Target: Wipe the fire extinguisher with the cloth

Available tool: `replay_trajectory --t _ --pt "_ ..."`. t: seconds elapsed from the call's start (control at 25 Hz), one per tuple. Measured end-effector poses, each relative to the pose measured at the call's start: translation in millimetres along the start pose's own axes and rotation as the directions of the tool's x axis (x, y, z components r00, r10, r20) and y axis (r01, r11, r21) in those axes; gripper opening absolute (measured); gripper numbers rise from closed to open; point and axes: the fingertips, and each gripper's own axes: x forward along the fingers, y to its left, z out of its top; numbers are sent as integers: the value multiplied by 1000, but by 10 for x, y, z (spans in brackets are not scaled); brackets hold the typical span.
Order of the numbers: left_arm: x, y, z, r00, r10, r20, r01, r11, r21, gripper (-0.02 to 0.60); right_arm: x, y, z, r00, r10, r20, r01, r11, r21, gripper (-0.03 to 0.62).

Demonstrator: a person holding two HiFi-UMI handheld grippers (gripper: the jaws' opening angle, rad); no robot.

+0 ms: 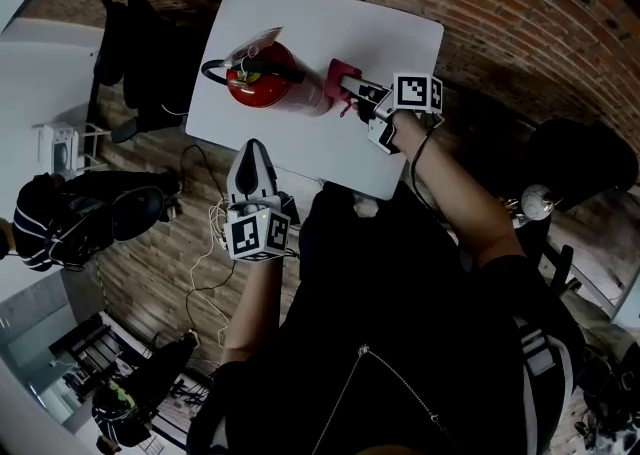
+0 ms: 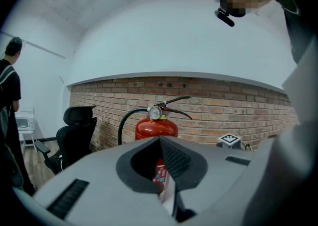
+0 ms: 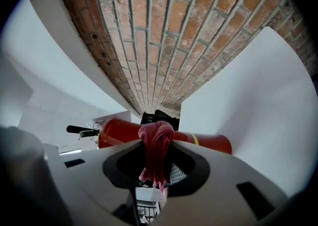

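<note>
The cloth (image 3: 156,146), pinched in the right gripper's (image 1: 352,91) closed fingers, is best pressed firmly along the fire extinguisher (image 1: 272,81) standing near the surface's (image 1: 385,43) left edge, while the left gripper (image 1: 254,157), fingers together and empty, is held clear.

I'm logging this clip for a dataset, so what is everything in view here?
fire extinguisher: one, red with black hose, on the table
cloth: one, pinkish red, in the right gripper, by the fire extinguisher
table: one, white, in front of the brick wall
office chair: one, black, left of the table
bystander: one, dark shirt, far left
left gripper: one, grey, shut and empty, near the table's front edge
right gripper: one, grey, shut on the cloth
</note>
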Motion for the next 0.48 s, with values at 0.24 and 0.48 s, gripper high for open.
replay_trajectory --t 0.24,0.48 --pt "-13 95 -13 1000 -20 -16 20 1000 3 11 92 -664 -323 990 -143 -17 143 990 12 115" --pt "45 179 9 998 -58 -26 58 998 10 11 159 -1096 -599 972 -236 -6 236 971 29 115"
